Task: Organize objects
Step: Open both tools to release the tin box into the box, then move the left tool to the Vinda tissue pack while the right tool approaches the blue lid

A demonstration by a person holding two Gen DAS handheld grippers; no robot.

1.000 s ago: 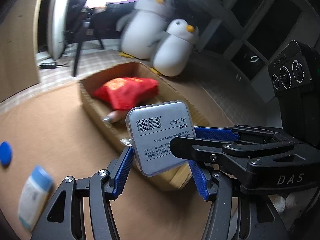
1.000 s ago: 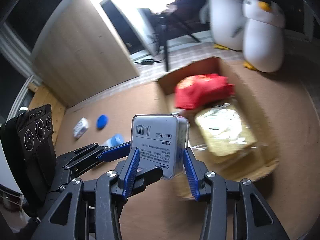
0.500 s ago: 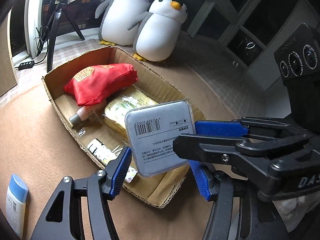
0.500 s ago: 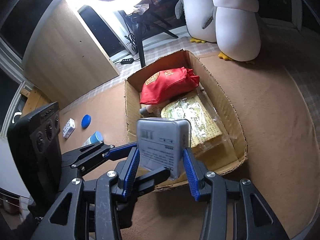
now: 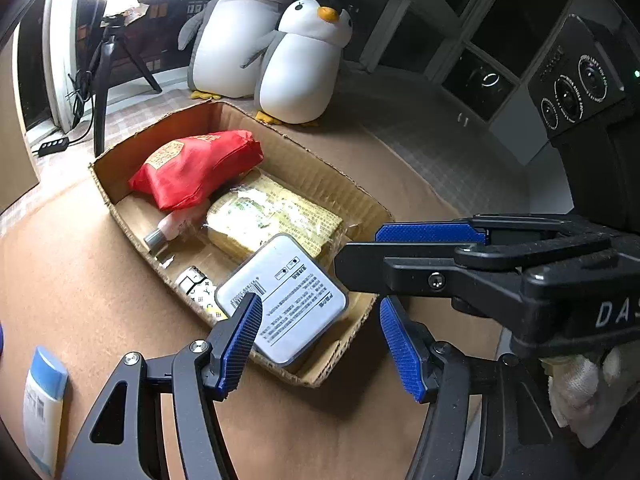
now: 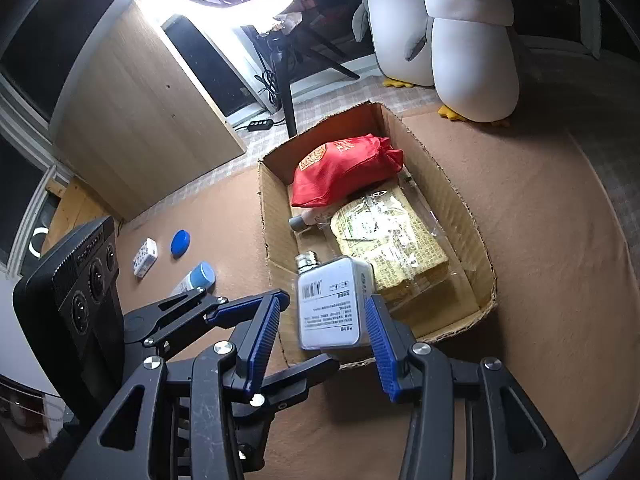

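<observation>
A flat silver tin with a barcode label (image 5: 286, 300) (image 6: 332, 306) lies tilted in the near end of the cardboard box (image 5: 356, 196) (image 6: 448, 184), leaning on the box's contents. Both grippers hang just above it. My left gripper (image 5: 320, 340) is open, its fingers either side of the tin, not touching. My right gripper (image 6: 324, 330) is open too, its blue pads apart from the tin. The box also holds a red bag (image 5: 192, 166) (image 6: 340, 168), a yellow wrapped pack (image 5: 276, 216) (image 6: 388, 236), a pink tube (image 5: 172, 228) and a small patterned box (image 5: 196, 284).
On the brown mat left of the box lie a blue-capped tube (image 5: 42, 404) (image 6: 196, 278), a blue lid (image 6: 180, 242) and a white dotted box (image 6: 145, 257). Two plush penguins (image 6: 472, 44) stand behind the box. A ring light on a tripod (image 6: 280, 60) stands at the back.
Both grippers held the tin over the box, lowered it and opened. The tin now rests in the near end of the box, free of both.
</observation>
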